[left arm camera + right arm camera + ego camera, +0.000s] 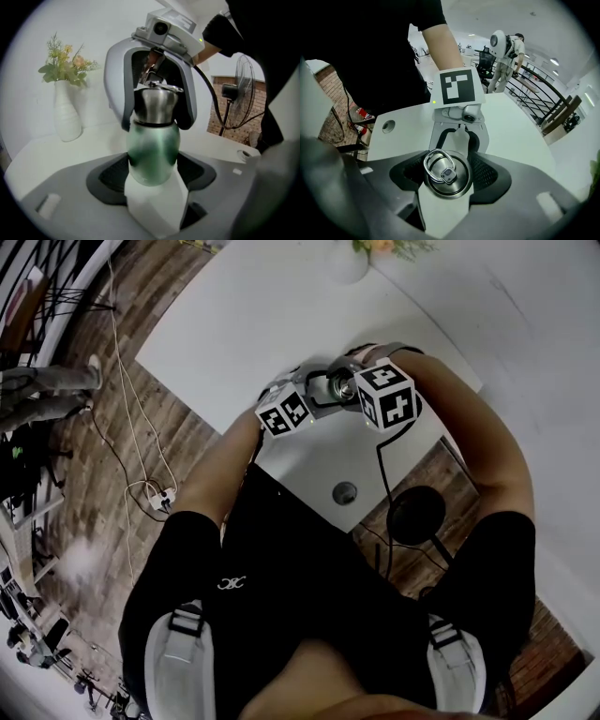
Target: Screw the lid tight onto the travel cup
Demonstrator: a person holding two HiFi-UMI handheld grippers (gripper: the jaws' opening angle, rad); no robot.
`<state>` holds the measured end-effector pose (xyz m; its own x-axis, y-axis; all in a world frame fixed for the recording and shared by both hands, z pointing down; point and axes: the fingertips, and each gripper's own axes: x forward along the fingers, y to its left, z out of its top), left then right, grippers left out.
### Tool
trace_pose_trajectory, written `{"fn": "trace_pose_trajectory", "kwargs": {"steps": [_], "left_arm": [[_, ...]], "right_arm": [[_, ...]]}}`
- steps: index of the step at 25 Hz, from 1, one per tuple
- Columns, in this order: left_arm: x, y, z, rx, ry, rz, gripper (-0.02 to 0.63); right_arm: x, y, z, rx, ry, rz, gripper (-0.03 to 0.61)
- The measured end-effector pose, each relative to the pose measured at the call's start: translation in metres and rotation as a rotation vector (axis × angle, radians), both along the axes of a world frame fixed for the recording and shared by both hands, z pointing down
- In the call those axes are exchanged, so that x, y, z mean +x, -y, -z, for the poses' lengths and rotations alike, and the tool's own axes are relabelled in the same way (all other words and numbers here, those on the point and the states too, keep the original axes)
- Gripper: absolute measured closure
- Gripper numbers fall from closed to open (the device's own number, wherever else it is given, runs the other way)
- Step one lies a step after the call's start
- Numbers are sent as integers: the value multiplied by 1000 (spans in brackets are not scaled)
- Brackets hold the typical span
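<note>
Two grippers share the work: the left gripper [154, 174] clamps the travel cup [153, 145] between its jaws, and the right gripper [448, 179] grasps the lid [445, 171] between its own. This looks like the tightening step; next, twist the lid clockwise.

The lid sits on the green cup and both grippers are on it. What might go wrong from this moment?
1. The left gripper holds the travel cup only low on its rounded green body; the twisting may turn the cup in the pads or tip it.
2. The right gripper clamps the smooth steel lid by its sides; it may slip, leaving the lid loose.
</note>
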<state>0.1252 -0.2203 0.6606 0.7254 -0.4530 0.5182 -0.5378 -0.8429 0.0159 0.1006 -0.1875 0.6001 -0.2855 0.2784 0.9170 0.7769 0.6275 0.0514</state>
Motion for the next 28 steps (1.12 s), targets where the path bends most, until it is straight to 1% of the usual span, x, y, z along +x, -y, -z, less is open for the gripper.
{"fn": "trace_pose_trajectory", "kwargs": {"steps": [2, 5, 7, 10, 12, 15, 18, 22, 25, 28], "left_arm": [[1, 0, 1, 4, -4, -10, 238], [0, 2, 0, 3, -6, -9, 238], [1, 2, 0, -1, -13, -6, 238], [2, 2, 2, 2, -27, -7, 238], [2, 2, 3, 7, -33, -5, 238], [1, 2, 2, -4, -48, 18, 238], [1, 2, 0, -16, -68, 55, 239], [-1, 2, -1, -7, -71, 83, 241], [-2, 2, -7, -4, -66, 91, 241], [-3, 0, -7, -6, -70, 97, 241]], "right_arm": [[1, -1, 0, -34, 0, 19, 314], [0, 1, 2, -98, 42, 7, 314], [-2, 2, 3, -145, 85, -35, 314], [-5, 3, 7, -222, 165, -146, 314], [-10, 5, 12, -277, 242, -252, 314], [-19, 13, 21, -350, 400, -444, 314], [-24, 23, 32, -378, 561, -631, 314], [-25, 36, 38, -350, 735, -865, 314], [-24, 44, 34, -298, 849, -1038, 314], [-21, 50, 35, -232, 934, -1202, 314]]}}
